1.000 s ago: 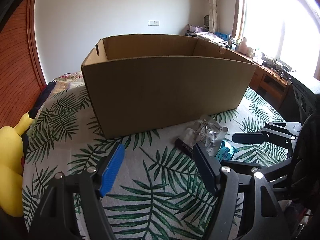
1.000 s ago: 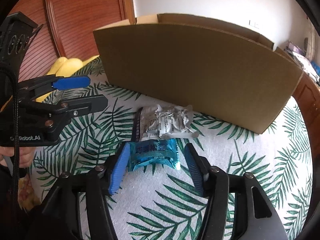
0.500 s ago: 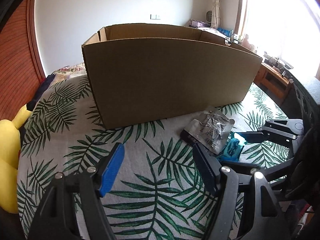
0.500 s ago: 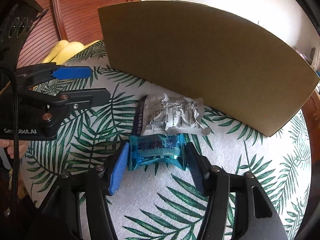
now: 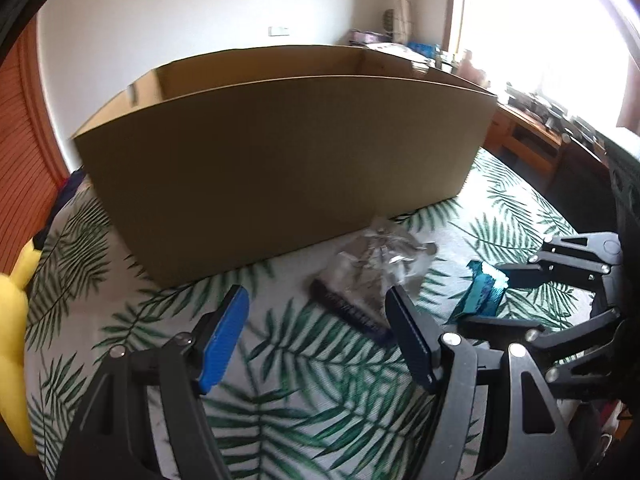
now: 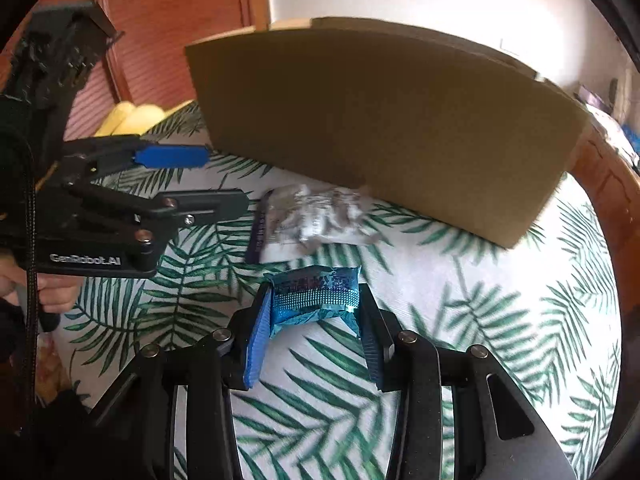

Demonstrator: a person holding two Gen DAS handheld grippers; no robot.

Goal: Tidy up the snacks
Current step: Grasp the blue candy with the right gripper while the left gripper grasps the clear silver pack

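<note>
my left gripper [image 5: 316,334] stays spread and empty over the leaf-print cloth [image 6: 460,304], now nearer the silver packet [image 6: 316,218] lying by the cardboard box [image 6: 384,128]. my right gripper [image 6: 314,328] is closing, now pinching the blue snack [image 6: 314,298].
</note>
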